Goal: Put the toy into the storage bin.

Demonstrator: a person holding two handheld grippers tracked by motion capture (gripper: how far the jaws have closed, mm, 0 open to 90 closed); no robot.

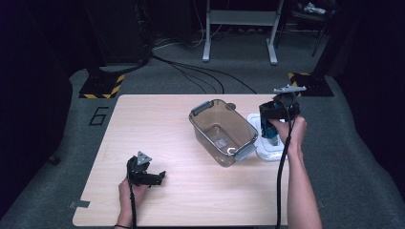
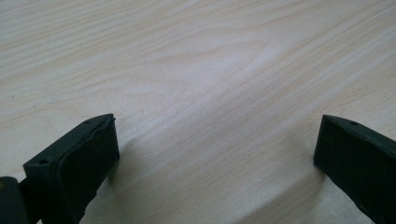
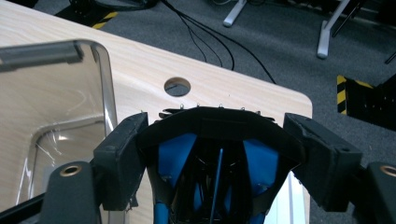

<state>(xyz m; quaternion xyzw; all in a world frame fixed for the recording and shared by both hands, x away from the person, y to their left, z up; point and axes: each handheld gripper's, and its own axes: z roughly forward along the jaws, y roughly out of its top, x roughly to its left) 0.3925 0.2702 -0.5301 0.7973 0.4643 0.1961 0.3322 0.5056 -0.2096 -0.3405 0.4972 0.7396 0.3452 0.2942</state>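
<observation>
I'd keep my right gripper level as I carry the black-and-blue folded object toward the clear bin, just beside it. Its jaws clamp that object from both sides. My left gripper, well apart from the bin, sits wide and empty.

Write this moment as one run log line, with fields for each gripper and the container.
right gripper: shut on black-and-blue object, raised beside clear container | left gripper: open, nothing between jaws, on table | clear container: empty
</observation>
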